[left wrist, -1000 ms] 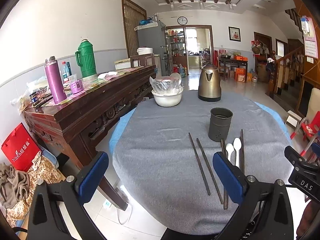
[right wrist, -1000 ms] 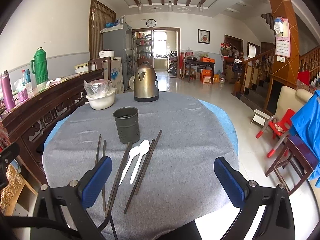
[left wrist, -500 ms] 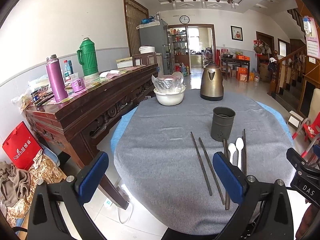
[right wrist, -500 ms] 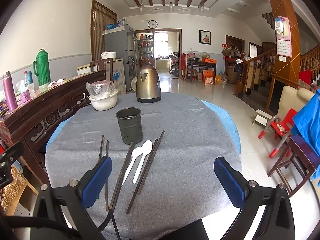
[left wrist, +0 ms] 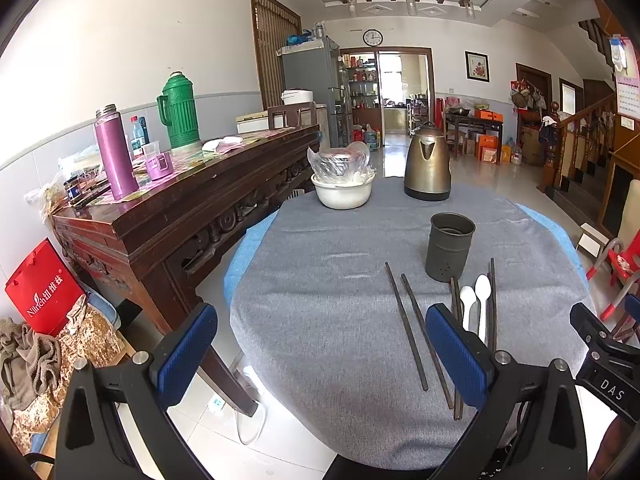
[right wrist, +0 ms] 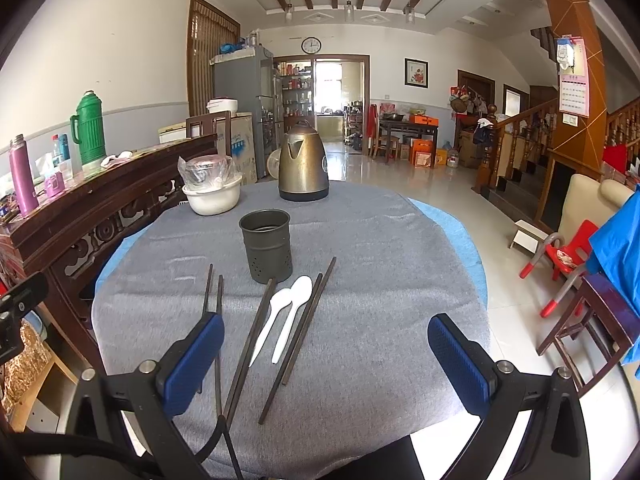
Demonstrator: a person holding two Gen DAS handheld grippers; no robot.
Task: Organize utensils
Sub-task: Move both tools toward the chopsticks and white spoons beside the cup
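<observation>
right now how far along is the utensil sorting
Nothing looks done: the holder cup looks empty. Nothing is in hand; the left hand-held gripper and right hand-held gripper are both open. Left: the chopsticks and two white spoons lying on the cloth.

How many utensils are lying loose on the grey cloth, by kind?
Chopsticks: 6
Spoons: 2
Total: 8
</observation>
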